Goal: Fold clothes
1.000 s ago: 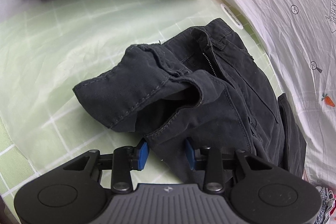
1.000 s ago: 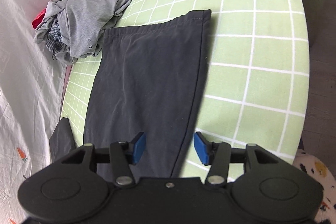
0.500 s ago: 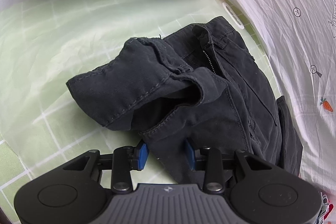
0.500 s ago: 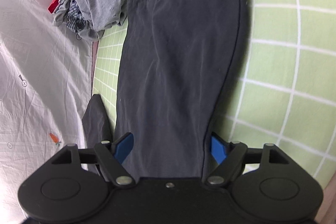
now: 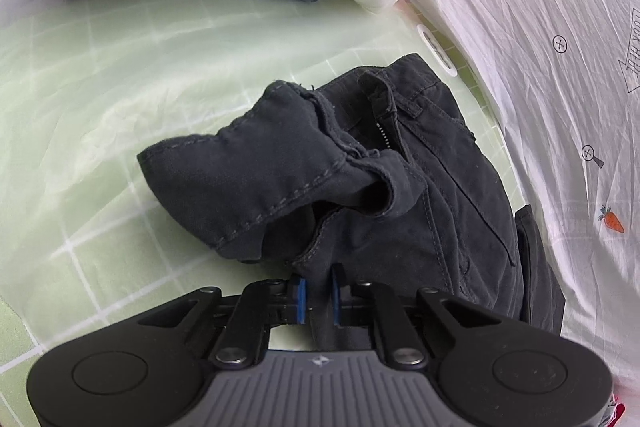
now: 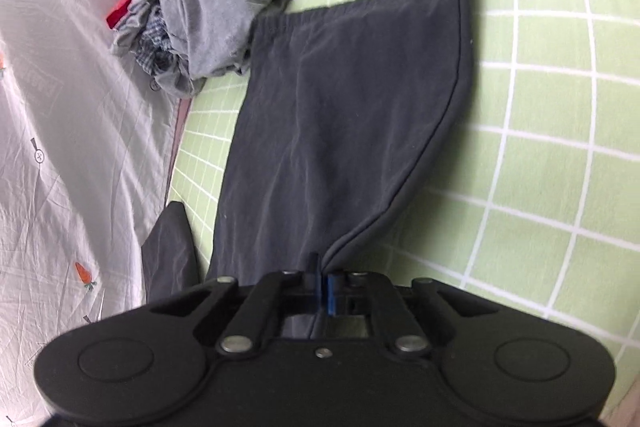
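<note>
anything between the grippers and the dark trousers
Nothing visible. The left gripper has just closed on the dark trousers at the waist end, and the right gripper on a leg edge.

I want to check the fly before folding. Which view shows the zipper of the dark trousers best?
The left wrist view: the zipper lies open below the waistband of the dark trousers. The right wrist view shows only a flat leg, with no zipper visible.
</note>
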`<state>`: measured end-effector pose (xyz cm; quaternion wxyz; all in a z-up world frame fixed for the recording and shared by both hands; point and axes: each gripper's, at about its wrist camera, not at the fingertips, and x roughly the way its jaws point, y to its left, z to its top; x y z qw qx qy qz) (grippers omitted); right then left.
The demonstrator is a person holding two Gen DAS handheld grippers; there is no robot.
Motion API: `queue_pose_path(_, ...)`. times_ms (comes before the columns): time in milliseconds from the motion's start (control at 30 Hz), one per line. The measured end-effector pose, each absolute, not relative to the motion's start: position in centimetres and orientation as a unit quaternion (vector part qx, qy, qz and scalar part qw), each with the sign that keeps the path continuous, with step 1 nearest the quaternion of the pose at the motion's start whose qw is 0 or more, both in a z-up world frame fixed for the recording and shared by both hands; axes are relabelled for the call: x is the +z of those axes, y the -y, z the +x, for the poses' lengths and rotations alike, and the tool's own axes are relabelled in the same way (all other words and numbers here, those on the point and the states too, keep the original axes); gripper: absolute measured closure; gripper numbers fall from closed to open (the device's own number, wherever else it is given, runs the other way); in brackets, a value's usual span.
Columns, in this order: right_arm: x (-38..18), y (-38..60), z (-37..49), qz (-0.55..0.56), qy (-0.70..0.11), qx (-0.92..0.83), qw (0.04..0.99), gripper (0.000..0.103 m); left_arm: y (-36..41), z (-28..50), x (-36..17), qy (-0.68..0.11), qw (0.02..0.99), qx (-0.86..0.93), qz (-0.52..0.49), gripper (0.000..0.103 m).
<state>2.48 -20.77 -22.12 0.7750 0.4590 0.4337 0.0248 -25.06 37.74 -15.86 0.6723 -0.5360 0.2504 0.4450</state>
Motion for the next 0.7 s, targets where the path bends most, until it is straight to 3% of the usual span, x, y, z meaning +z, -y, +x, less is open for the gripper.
queue_pose_path(467,-8.5,24.8,0.6,0.363,-0.324,0.104,0.867,0.100,-32.4,-26.5,-2.6,-0.236,0.766,0.483,-0.352,0.096)
queue_pose_path(700,-5.0,20.1,9.4,0.267,-0.297,0.154,0.904,0.100,-33.7,-18.1,-2.3,-0.269,0.799,0.476,-0.250,0.097)
